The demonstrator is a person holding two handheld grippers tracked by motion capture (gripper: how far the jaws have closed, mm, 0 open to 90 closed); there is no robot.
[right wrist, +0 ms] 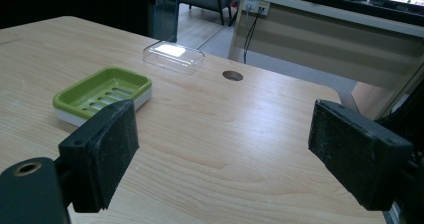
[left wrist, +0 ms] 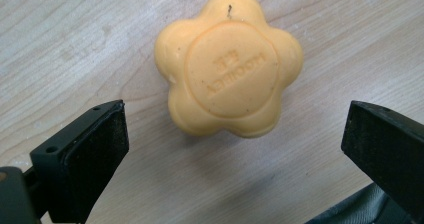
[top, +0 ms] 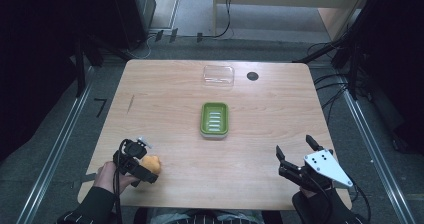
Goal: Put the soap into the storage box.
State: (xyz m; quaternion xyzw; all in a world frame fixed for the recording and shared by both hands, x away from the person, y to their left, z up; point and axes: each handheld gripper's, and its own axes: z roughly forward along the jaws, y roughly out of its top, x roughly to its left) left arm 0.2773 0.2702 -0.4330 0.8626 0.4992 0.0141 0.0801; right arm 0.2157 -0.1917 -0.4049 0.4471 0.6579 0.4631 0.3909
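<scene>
Spread-jawed left hand-held gripper [left wrist: 235, 149] hovers just short of orange soap [left wrist: 229, 64].

A flower-shaped orange soap [left wrist: 228, 64] lies flat, stamped face up, just ahead of the left tongs [left wrist: 235, 134], between their spread jaws, untouched.

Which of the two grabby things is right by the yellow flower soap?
The left hand-held gripper. The flower-shaped soap lies between its open jaws, while the right hand-held gripper is across the table, empty.
</scene>
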